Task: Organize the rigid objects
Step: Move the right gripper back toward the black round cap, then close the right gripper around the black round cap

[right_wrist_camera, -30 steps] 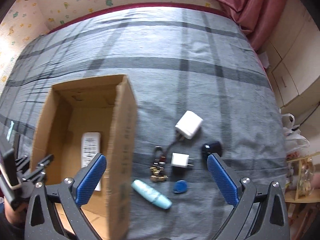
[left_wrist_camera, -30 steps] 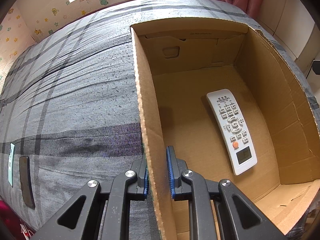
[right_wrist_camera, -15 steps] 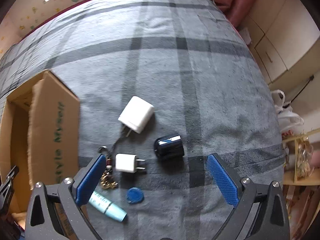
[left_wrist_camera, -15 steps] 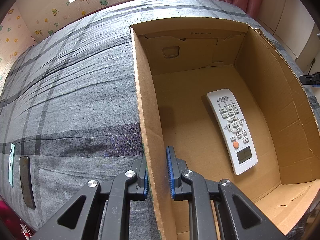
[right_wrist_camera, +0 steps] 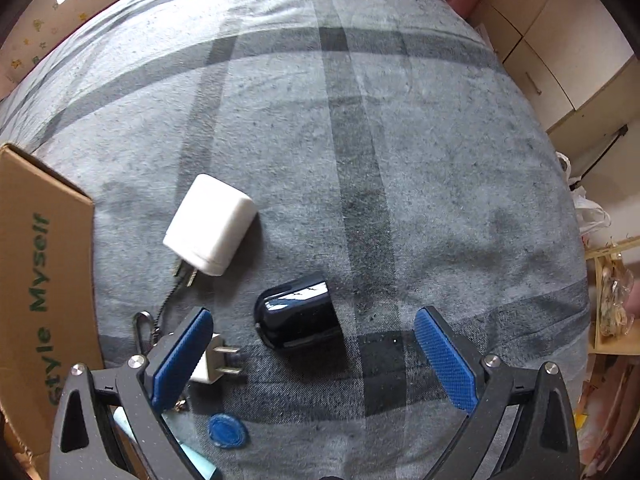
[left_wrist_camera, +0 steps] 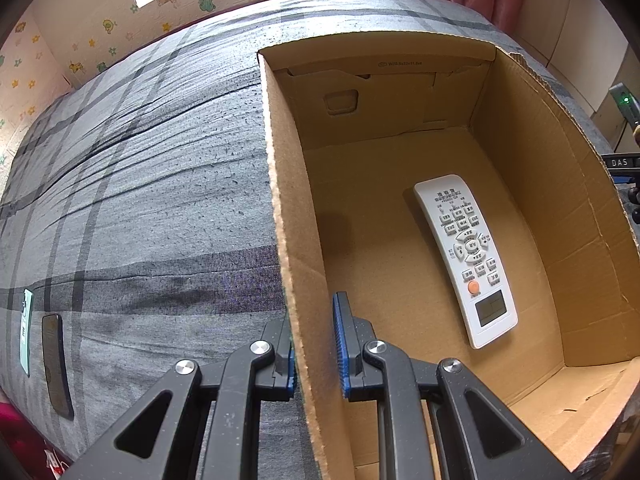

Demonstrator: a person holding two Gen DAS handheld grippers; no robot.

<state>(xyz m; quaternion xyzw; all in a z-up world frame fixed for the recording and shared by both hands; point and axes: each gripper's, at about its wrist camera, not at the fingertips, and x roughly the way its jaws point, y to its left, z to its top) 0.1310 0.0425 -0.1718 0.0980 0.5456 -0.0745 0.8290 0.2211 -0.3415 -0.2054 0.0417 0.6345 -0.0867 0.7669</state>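
Moved: right gripper [right_wrist_camera: 314, 354] has come down closer over the bedspread [right_wrist_camera: 360, 120]; the box [right_wrist_camera: 36, 280] has slid to the left edge of its view.
Right fingers: spread wide, empty, around the dark cap [right_wrist_camera: 298, 316] without touching.
Right pose: pointing steeply down.
Left gripper [left_wrist_camera: 316, 344]: clenched on the box wall [left_wrist_camera: 288, 240], unmoved.
Remote [left_wrist_camera: 466, 258]: lying flat inside the box.
Chargers: large [right_wrist_camera: 210, 224] far left of the cap, small [right_wrist_camera: 212, 360] by the left finger.
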